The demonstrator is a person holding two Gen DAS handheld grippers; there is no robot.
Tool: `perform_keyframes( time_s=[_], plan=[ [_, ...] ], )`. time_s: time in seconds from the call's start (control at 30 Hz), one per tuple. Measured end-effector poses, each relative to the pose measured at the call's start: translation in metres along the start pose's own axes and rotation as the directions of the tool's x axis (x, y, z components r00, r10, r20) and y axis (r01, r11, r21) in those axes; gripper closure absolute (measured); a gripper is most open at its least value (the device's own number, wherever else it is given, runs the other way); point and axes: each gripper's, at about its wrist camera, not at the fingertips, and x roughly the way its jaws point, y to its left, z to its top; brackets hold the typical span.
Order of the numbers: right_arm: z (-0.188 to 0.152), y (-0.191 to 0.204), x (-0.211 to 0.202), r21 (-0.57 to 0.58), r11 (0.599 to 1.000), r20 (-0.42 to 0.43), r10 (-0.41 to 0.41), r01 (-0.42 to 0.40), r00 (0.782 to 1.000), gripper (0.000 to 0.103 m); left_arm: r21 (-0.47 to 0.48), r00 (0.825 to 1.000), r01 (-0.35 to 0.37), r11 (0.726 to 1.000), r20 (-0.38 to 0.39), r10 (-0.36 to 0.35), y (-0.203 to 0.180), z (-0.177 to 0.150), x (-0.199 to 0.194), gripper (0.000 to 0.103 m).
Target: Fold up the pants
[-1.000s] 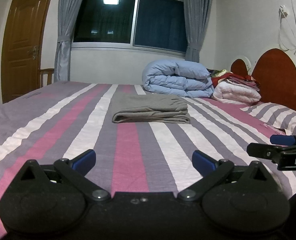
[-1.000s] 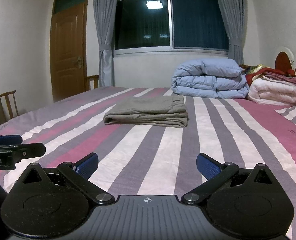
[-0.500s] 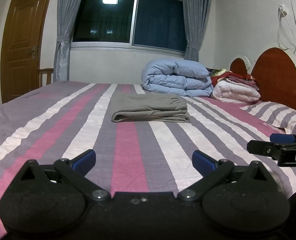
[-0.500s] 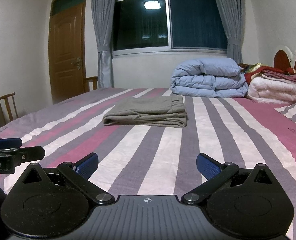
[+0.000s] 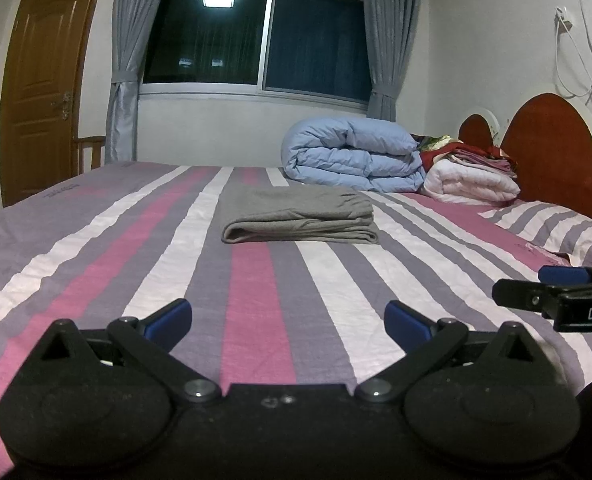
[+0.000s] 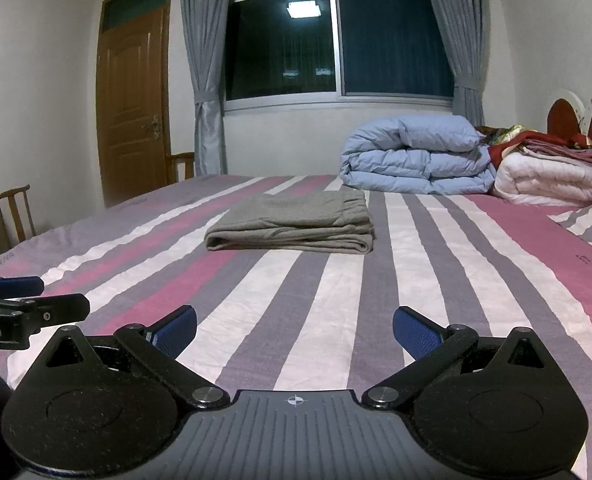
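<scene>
Striped bedspread (image 5: 255, 288) lies bare between both grippers and the folded gray pants (image 5: 300, 216), lane open. Behind the pants, the blue duvet (image 5: 352, 160) and white quilt stack (image 5: 472, 180) block the headboard (image 5: 548, 148) side. Wooden chair (image 6: 13, 212) stands off the bed's left edge.

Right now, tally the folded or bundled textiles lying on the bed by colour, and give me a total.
Grey: 1, the folded pants
Light blue: 1, the rolled duvet
White: 1, the folded quilt
Red and mauve: 1, the small pile atop the quilt
Total: 4
</scene>
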Motion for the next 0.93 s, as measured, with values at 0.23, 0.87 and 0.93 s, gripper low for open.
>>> perform_keyframes(
  time_s=[0.23,0.87,0.93],
  plan=[
    [-0.0001,-0.0002,0.0004,0.001,1.000,-0.001,0.000,0.000,1.000,0.000,0.000,1.000,0.003,1.000,-0.002,-0.003,-0.0001,-0.0002,0.0001,0.006],
    [-0.0008,-0.0009,0.0012,-0.007,1.000,-0.003,0.001,-0.001,1.000,0.000,0.006,1.000,0.012,1.000,0.017,-0.012,0.0074,-0.0007,-0.0002,0.006],
    [-0.0009,-0.0011,0.0012,-0.008,1.000,-0.003,0.001,-0.001,1.000,0.000,0.008,1.000,0.028,1.000,0.010,-0.028,0.0088,-0.0005,0.0009,0.006]
  ],
)
